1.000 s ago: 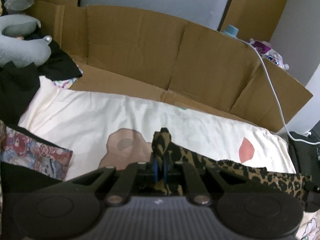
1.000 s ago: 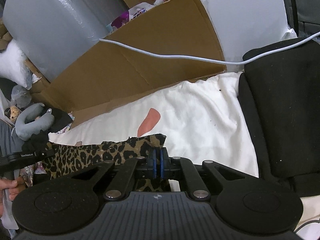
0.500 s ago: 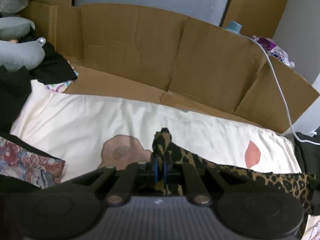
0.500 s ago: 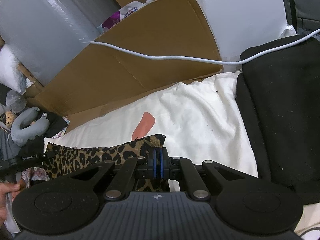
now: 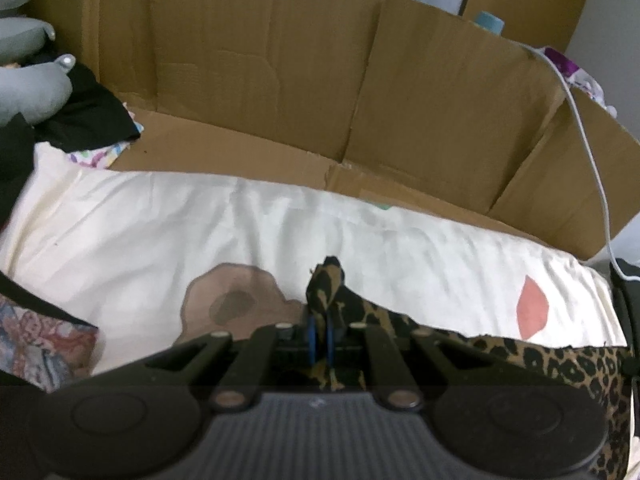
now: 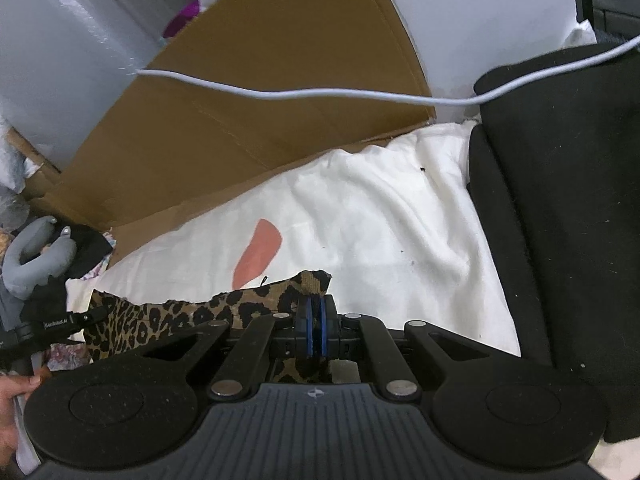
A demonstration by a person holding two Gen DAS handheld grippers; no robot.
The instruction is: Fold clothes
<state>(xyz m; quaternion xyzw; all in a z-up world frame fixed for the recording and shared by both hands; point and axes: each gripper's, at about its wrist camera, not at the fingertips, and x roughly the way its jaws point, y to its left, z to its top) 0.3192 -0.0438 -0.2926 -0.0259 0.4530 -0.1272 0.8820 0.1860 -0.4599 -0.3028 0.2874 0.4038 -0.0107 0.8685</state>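
Observation:
A leopard-print garment [image 5: 540,364] hangs stretched between both grippers above a cream bed sheet [image 5: 160,232]. My left gripper [image 5: 319,336] is shut on one corner, which pokes up between the blue pads. My right gripper [image 6: 316,330] is shut on the opposite corner of the leopard-print garment [image 6: 192,316]. In the right wrist view the cloth runs leftwards to the left gripper's black tip [image 6: 72,320], with a hand [image 6: 12,408] at the lower left edge.
Flattened cardboard [image 5: 280,80] stands along the far side of the bed. A white cable [image 6: 320,94] crosses it. A black cushion [image 6: 560,200] lies at the right, a grey plush toy [image 6: 36,256] and dark clothes [image 5: 80,120] at the left, a patterned cloth [image 5: 40,340] near me.
Both grippers have moved forward over the sheet, towards the cardboard, with the leopard-print garment still taut between them. Neither grip has changed.

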